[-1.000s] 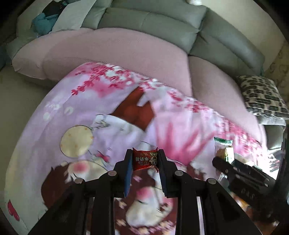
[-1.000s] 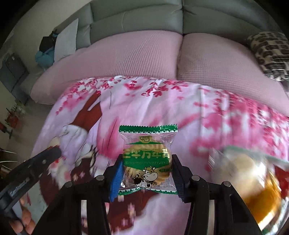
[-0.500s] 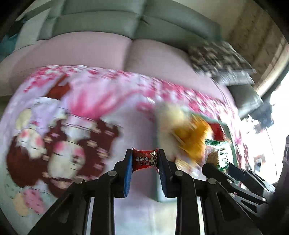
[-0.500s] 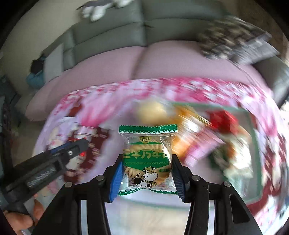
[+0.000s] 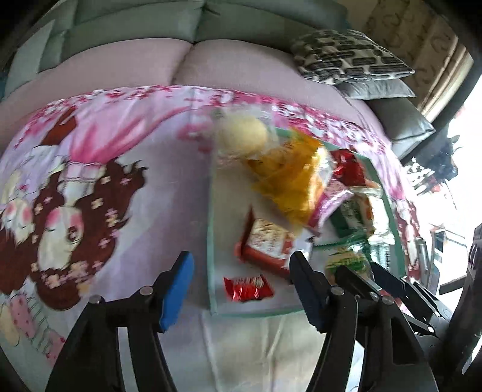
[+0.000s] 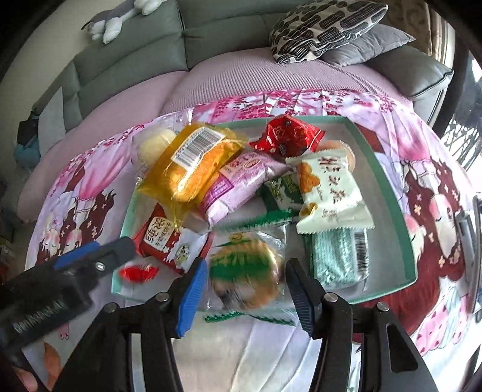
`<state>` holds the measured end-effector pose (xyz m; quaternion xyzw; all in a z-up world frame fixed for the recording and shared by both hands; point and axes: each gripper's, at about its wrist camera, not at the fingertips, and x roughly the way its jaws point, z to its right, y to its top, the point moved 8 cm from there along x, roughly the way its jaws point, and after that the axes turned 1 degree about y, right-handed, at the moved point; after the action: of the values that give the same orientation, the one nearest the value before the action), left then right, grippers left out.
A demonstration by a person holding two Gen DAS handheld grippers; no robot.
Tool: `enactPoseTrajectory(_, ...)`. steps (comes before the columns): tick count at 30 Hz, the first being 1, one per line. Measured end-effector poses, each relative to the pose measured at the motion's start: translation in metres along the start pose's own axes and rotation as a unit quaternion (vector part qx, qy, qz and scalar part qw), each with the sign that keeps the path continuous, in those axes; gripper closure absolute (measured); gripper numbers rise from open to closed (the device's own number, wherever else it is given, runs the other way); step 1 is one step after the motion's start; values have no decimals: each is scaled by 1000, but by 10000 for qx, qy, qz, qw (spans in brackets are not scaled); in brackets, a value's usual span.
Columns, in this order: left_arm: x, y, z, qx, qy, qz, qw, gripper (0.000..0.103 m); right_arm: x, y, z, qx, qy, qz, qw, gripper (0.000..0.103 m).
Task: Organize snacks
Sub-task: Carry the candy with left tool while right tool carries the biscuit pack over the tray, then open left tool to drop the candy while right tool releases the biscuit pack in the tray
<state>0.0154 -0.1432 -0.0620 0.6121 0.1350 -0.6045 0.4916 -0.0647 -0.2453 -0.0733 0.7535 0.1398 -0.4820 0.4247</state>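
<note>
A teal-rimmed tray [image 6: 384, 172] of snacks sits on a pink cartoon-print cloth. My left gripper [image 5: 241, 256] hangs over the tray's [image 5: 209, 241] near left corner. Its jaws are opening wide, and a small red packet [image 5: 248, 288] lies loose on the tray floor between them. My right gripper [image 6: 246, 262] is over the tray's front edge with its jaws opening. The green biscuit packet [image 6: 247, 271] is blurred between the pads and free of them. In the right wrist view a finger of the left gripper [image 6: 99, 256] sits beside the small red packet [image 6: 137, 273].
The tray holds a yellow bag [image 6: 192, 165], a purple pack [image 6: 238, 181], a red pack [image 6: 289, 137], a white pack [image 6: 328, 193] and a teal pack [image 6: 337, 256]. A pink and grey sofa [image 6: 229, 72] with a patterned cushion [image 6: 322, 27] lies behind.
Both grippers swung right from the bare cloth to over the tray. The left let go of the small red packet and the right let go of the green biscuit packet.
</note>
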Motion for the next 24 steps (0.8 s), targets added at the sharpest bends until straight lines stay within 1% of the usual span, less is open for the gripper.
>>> enactPoseTrajectory(1,-1,0,-4,2,108,30,9999,28,1,-2,-2,-22,-3,0,10000,44)
enactPoseTrajectory(2,-3,-2,-7,8,222,80,9997,25,1,-4,-4,-68,-22,3,10000,41)
enactPoseTrajectory(3,-6,-4,-12,9,324,132,9994,19,2,-6,-4,-102,-31,12,9999,37)
enactPoseTrajectory(4,-9,-5,-16,6,414,192,9990,16,2,-8,-6,-129,-36,33,9999,34)
enactPoseTrajectory(6,-15,-9,-25,28,614,307,9976,14,0,-10,-8,-164,-76,77,9998,30)
enactPoseTrajectory(7,-17,-11,-30,59,747,370,9965,9,0,-12,-8,-165,-99,97,9998,29)
enactPoseTrajectory(8,-20,-13,-34,87,866,420,9953,6,-2,-13,-9,-167,-122,119,9997,25)
enactPoseTrajectory(9,-23,-16,-40,133,1050,460,9933,0,-3,-14,-9,-173,-141,141,9997,20)
enactPoseTrajectory(12,-26,-21,-51,253,1368,481,9891,0,-7,-17,-11,-197,-150,234,9994,12)
enactPoseTrajectory(13,-27,-23,-54,262,1425,479,9883,0,-9,-19,-12,-206,-144,268,9993,10)
enactPoseTrajectory(15,-30,-28,-62,217,1599,453,9859,0,-12,-20,-14,-222,-144,316,9992,4)
enactPoseTrajectory(19,-37,-34,-75,219,2065,505,9769,0,-18,-23,-17,-297,-173,425,9985,0)
enactPoseTrajectory(20,-39,-36,-76,213,2117,513,9758,0,-18,-24,-18,-303,-172,432,9985,0)
enactPoseTrajectory(24,-41,-40,-77,193,2124,517,9756,0,-21,-28,-20,-283,-141,444,9985,0)
